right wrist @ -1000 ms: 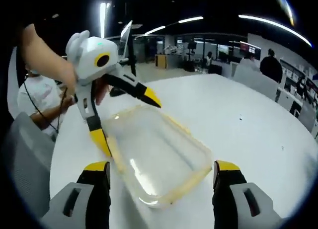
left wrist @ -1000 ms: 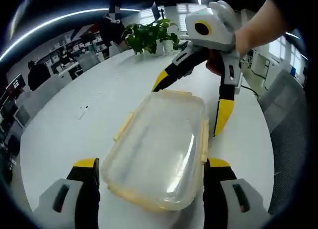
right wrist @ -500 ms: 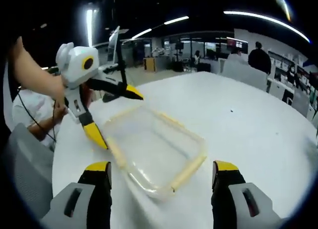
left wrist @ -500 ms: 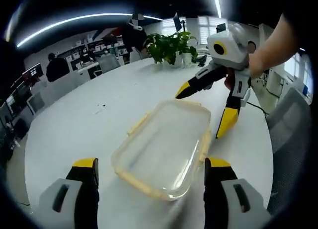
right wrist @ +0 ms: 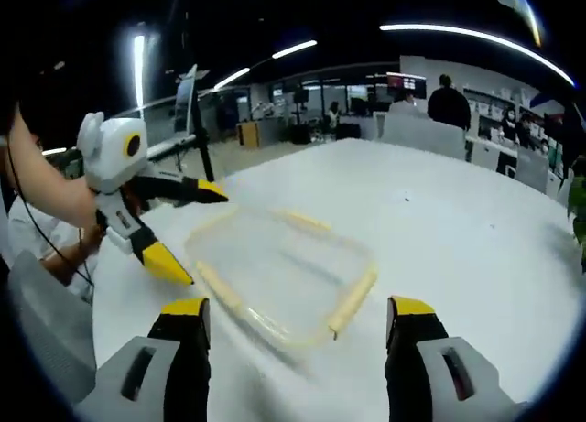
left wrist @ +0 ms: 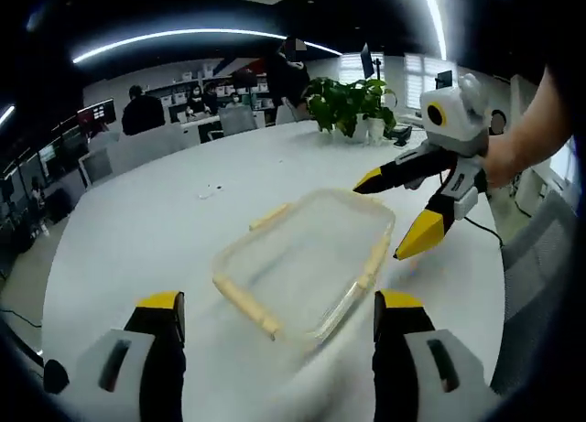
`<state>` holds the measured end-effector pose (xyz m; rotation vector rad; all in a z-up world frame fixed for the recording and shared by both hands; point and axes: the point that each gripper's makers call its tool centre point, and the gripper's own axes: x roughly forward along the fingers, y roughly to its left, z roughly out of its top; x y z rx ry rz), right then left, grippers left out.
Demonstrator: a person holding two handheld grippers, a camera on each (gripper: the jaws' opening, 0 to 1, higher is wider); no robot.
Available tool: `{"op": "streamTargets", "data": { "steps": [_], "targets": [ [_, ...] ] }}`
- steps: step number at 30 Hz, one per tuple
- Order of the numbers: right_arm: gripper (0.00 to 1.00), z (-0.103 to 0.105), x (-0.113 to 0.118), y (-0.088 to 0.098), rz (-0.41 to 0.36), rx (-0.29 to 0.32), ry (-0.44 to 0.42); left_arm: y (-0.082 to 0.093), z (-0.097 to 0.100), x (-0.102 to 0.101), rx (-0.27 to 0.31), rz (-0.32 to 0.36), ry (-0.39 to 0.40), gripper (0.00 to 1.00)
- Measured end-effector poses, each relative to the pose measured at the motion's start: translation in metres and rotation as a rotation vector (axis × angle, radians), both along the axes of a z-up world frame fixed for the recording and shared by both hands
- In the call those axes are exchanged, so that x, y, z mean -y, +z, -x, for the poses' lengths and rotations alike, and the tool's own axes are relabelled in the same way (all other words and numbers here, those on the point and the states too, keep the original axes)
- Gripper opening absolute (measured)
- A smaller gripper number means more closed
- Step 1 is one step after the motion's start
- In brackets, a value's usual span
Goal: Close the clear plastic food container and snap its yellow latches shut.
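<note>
The clear rectangular plastic food container (left wrist: 307, 262) with pale yellow latches (left wrist: 245, 303) lies lid-on upon the round white table (left wrist: 137, 239), just ahead of both tools. No writing is legible on it. In the left gripper view the left gripper (left wrist: 275, 314) has its jaws spread wide, gripping nothing; the right gripper (left wrist: 396, 216), at two o'clock beside the container's far corner, is likewise parted. Bare tabletop surrounds the container. A potted green plant (left wrist: 348, 102) stands at twelve o'clock near the far edge.

You see a bright room lit by long ceiling light strips (left wrist: 183, 37) that bend into arcs from fisheye distortion. The white table (left wrist: 137, 248) reflects the light evenly, with soft shadows. The clear container (right wrist: 275, 271) looks smeared and slightly blurred.
</note>
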<state>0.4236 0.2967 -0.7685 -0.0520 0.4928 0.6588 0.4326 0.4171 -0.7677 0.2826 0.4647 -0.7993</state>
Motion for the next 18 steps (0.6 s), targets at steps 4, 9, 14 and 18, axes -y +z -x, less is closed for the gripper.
{"op": "streamTargets", "data": {
  "steps": [4,9,14,18],
  "targets": [
    [0.78,0.005,0.0,0.0,0.001,0.004,-0.013,-0.004,0.004,-0.003,-0.026,0.026,0.037,0.85],
    [0.79,0.01,0.001,0.0,0.003,0.006,-0.029,-0.012,0.008,-0.008,-0.066,0.047,0.071,0.84],
    [0.79,0.015,0.006,0.004,0.006,0.01,-0.03,-0.013,0.019,-0.012,-0.089,0.065,0.082,0.84],
    [0.79,0.02,0.01,0.01,0.002,0.018,-0.038,-0.017,0.026,-0.014,-0.097,0.061,0.08,0.84]
  ]
}}
